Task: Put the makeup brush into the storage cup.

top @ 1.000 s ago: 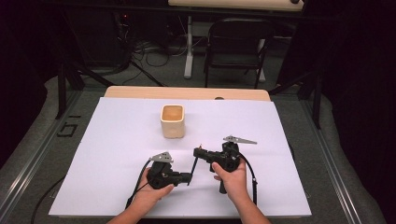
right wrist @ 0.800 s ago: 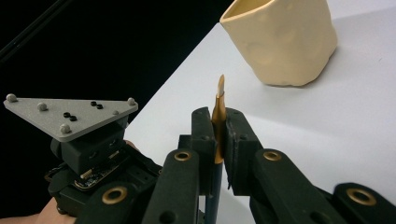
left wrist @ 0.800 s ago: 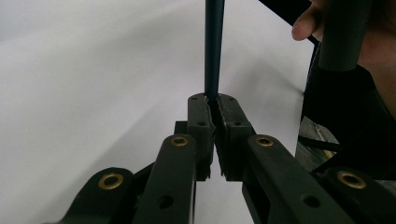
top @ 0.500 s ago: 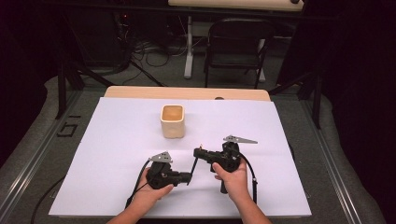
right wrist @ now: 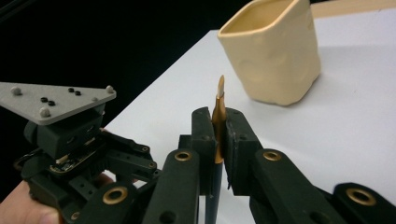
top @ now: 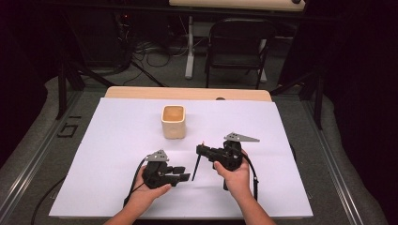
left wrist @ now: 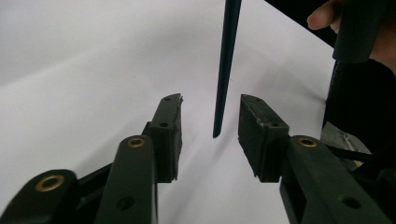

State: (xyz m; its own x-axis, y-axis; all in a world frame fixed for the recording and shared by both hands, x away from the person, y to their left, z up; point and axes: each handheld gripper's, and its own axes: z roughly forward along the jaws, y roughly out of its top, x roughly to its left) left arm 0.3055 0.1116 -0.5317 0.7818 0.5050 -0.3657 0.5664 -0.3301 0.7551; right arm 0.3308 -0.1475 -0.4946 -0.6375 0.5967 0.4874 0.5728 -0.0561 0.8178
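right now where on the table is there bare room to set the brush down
The white table cover is bare left of the cup, and bare on the right between the cup and the cover's right edge. The near middle is crowded: the right hand-held gripper holds the brush beside the open left hand-held gripper.

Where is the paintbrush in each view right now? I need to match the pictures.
High view: paintbrush slants down from the right gripper, centre.
Left gripper view: its dark handle hangs between the open jaws, top centre.
Right gripper view: gold ferrule and pale tip clamped between the jaws, centre.
Shared landmark: the white table cover.
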